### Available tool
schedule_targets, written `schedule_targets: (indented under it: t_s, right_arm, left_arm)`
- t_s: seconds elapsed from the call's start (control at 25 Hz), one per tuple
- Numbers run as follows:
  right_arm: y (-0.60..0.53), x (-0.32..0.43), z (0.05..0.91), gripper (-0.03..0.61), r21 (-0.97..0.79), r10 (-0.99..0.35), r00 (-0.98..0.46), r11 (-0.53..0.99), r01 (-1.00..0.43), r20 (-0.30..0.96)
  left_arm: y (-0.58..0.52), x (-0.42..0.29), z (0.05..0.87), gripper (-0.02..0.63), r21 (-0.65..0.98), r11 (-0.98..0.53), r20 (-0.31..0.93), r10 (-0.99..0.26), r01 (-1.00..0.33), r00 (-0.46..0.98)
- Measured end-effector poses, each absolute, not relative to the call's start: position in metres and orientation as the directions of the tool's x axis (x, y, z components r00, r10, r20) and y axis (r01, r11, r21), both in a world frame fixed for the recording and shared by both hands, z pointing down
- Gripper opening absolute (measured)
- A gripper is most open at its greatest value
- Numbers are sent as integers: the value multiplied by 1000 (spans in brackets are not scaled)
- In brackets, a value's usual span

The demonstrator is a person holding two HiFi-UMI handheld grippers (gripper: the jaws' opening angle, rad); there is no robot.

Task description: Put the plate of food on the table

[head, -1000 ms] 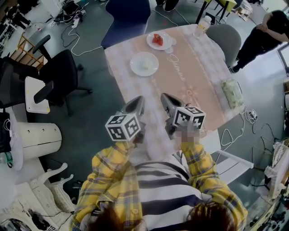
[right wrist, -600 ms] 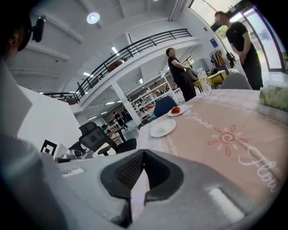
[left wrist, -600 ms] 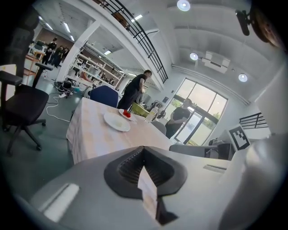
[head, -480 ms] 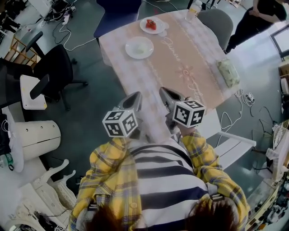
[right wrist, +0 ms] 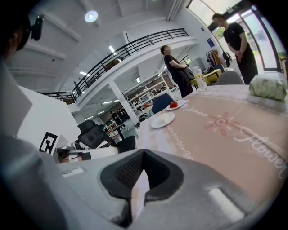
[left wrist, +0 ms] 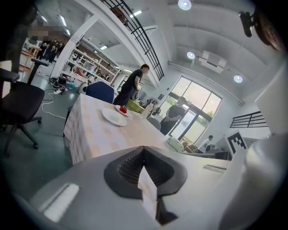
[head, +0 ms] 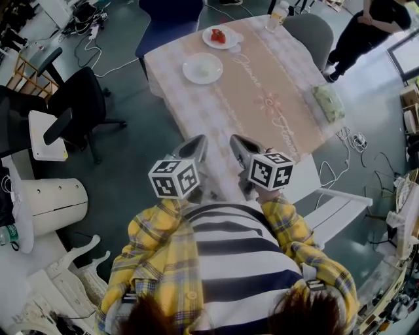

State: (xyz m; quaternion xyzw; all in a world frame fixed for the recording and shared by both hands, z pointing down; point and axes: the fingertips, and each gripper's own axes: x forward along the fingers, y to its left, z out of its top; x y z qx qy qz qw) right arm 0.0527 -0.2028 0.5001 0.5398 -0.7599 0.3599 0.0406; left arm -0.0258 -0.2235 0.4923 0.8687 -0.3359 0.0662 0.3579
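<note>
The plate of red food (head: 219,36) rests at the far end of the pink-clothed table (head: 262,98), next to an empty white plate (head: 202,67). Both grippers are held close to my striped shirt at the table's near edge, far from the plates. My left gripper (head: 196,145) is shut with nothing in it; its jaws meet in the left gripper view (left wrist: 144,149). The right gripper (head: 237,142) is likewise shut and holds nothing (right wrist: 143,153). The food plate (left wrist: 122,109) (right wrist: 174,105) shows small and distant in both gripper views.
A green tissue pack (head: 329,103) lies near the table's right edge, and a bottle (head: 277,14) stands at the far corner. A black office chair (head: 85,105), a blue chair (head: 171,19) and a grey chair (head: 308,29) surround the table. A person in black (head: 373,23) stands far right.
The head view has shifted, so the table sits higher and farther in the picture. Both grippers stay shut near the body and have hardly moved.
</note>
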Motion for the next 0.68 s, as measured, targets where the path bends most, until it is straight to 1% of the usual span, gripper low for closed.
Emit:
schedule_targets:
  t_s: [0.32, 0.68]
  right_arm:
    - [-211, 49, 498, -2, -487, -796, -407, 164, -858, 449]
    - [-221, 54, 498, -2, -490, -795, -413, 170, -855, 445]
  left_arm:
    - [-230, -20, 488, 0, 581, -535, 346, -520, -614, 781]
    - [-233, -24, 497, -1, 594, -496, 371, -529, -633, 763]
